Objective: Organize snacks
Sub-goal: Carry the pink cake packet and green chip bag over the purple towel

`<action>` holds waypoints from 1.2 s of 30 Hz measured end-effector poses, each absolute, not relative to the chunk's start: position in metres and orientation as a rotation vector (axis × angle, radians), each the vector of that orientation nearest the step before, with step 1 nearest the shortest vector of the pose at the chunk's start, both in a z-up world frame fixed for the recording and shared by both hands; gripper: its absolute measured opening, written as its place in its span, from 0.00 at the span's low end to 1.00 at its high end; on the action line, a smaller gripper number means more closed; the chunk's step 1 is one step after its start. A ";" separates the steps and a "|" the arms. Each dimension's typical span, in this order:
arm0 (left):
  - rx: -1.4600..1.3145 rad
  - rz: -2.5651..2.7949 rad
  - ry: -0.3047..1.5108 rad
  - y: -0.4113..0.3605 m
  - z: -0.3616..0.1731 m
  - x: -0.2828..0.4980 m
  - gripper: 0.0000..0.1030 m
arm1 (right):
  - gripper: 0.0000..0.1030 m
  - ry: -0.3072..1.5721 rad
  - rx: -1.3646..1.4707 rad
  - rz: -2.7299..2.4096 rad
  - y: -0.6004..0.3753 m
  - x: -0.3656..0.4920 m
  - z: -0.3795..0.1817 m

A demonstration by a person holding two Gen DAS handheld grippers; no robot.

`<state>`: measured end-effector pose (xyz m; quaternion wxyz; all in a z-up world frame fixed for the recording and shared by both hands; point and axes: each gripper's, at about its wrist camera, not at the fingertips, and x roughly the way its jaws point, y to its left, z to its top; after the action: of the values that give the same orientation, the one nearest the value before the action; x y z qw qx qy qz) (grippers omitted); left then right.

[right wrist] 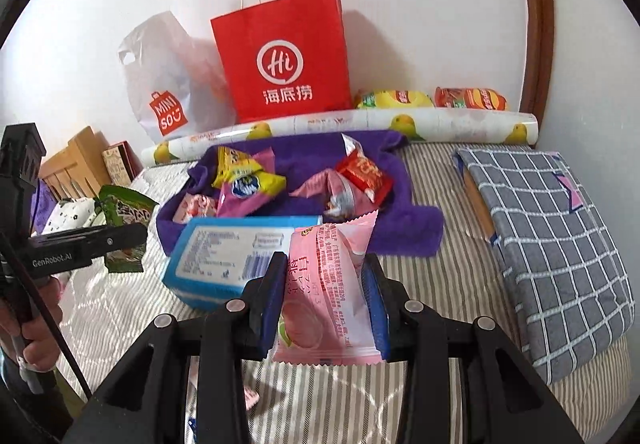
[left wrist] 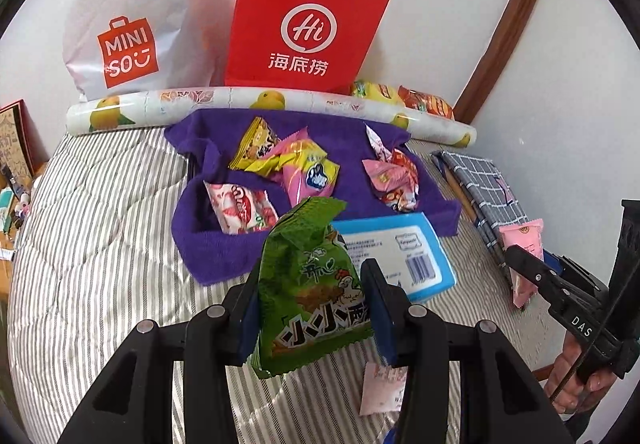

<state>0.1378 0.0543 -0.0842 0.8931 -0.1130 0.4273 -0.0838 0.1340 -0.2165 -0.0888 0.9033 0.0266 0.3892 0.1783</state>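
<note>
My left gripper (left wrist: pixel 310 308) is shut on a green snack packet (left wrist: pixel 312 284) and holds it upright above the striped bed; the packet also shows in the right wrist view (right wrist: pixel 124 222). My right gripper (right wrist: pixel 322 302) is shut on a pink snack packet (right wrist: pixel 326 296), also seen in the left wrist view (left wrist: pixel 522 260). Ahead lies a purple towel-lined tray (left wrist: pixel 348 140) (right wrist: pixel 304 152) holding several yellow, pink and red snack packets (left wrist: pixel 296 164) (right wrist: pixel 248 184). A blue tissue pack (left wrist: pixel 404 256) (right wrist: pixel 228 256) lies in front of it.
A red paper bag (left wrist: pixel 304 24) (right wrist: pixel 284 52) and a white Miniso bag (left wrist: pixel 128 24) (right wrist: pixel 168 92) lean on the wall behind a fruit-print roll (left wrist: pixel 272 104) (right wrist: pixel 360 124). Two packets (right wrist: pixel 432 98) lie behind it. A grey checked cloth (right wrist: pixel 548 228) is at right. A small pink packet (left wrist: pixel 380 388) lies below.
</note>
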 end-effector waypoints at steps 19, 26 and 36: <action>-0.199 -0.169 0.852 0.066 -0.037 0.191 0.43 | 0.37 0.752 0.050 0.402 -0.187 0.194 -0.049; -0.179 -0.166 0.827 0.066 -0.020 0.215 0.43 | 0.37 0.733 0.062 0.426 -0.175 0.219 -0.035; -0.195 -0.165 0.850 0.066 -0.029 0.248 0.43 | 0.37 0.743 0.093 0.424 -0.173 0.253 -0.040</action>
<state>0.2476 0.0657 -0.0287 0.9031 -0.0943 0.4112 -0.0800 0.2530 -0.1728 -0.0402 0.9089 0.0452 0.3601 0.2055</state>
